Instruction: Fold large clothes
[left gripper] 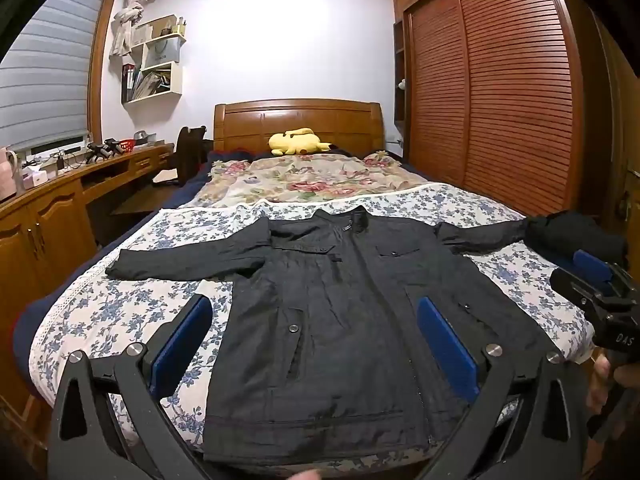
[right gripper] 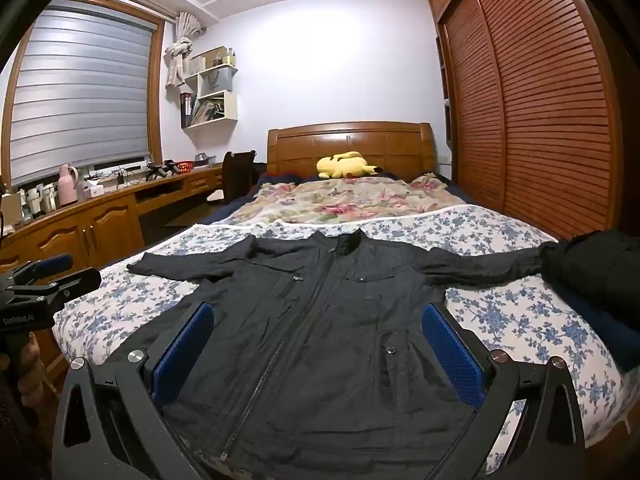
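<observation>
A black zip-up jacket [left gripper: 320,320] [right gripper: 320,320] lies flat, front up, on the bed's blue-flowered sheet [left gripper: 120,312] [right gripper: 520,320]. Both sleeves are spread out sideways and the collar points toward the headboard. My left gripper [left gripper: 314,308] hovers open above the jacket's lower half, nothing between its blue pads [left gripper: 184,344]. My right gripper [right gripper: 318,312] also stands open above the lower part of the jacket, empty. Each gripper appears at the edge of the other's view: the right gripper [left gripper: 580,274] and the left gripper [right gripper: 68,272], both hand-held.
A pile of folded dark clothes [left gripper: 576,236] [right gripper: 592,268] sits on the bed's right edge, touching the jacket's sleeve end. A flowered quilt [left gripper: 304,180] and a yellow plush toy [left gripper: 298,142] lie near the headboard. A wooden desk [left gripper: 60,208] runs along the left, a louvred wardrobe [left gripper: 500,100] along the right.
</observation>
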The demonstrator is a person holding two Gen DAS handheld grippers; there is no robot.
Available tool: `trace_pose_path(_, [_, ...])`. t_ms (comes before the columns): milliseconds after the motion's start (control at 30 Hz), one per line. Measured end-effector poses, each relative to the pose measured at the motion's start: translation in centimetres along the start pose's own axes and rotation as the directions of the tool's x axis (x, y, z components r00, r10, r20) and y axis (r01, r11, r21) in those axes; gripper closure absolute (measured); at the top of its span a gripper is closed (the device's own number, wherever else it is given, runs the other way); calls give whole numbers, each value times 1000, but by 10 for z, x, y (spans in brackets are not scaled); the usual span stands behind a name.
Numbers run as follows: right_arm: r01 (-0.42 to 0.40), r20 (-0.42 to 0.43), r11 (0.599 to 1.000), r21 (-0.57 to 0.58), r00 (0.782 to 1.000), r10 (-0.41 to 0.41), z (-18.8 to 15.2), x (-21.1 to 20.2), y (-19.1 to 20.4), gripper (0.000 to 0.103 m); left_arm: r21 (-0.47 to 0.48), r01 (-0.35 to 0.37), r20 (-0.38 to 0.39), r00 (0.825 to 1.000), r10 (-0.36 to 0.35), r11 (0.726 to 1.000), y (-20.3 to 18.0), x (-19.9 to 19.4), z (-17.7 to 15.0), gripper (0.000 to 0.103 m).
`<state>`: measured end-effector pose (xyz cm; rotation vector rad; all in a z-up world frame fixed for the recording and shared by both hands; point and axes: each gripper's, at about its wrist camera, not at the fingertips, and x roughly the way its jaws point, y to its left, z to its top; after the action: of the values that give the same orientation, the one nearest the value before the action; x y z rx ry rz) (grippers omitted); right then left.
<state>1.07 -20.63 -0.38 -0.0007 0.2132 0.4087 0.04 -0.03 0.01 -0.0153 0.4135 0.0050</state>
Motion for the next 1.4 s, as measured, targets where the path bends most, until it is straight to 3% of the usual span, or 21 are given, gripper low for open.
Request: trace_pose_path(1400, [0,2,1000,10,1000,-1,0,-1,0,0,-13,1,8,1000,-1,1000,1,-1,-3,0])
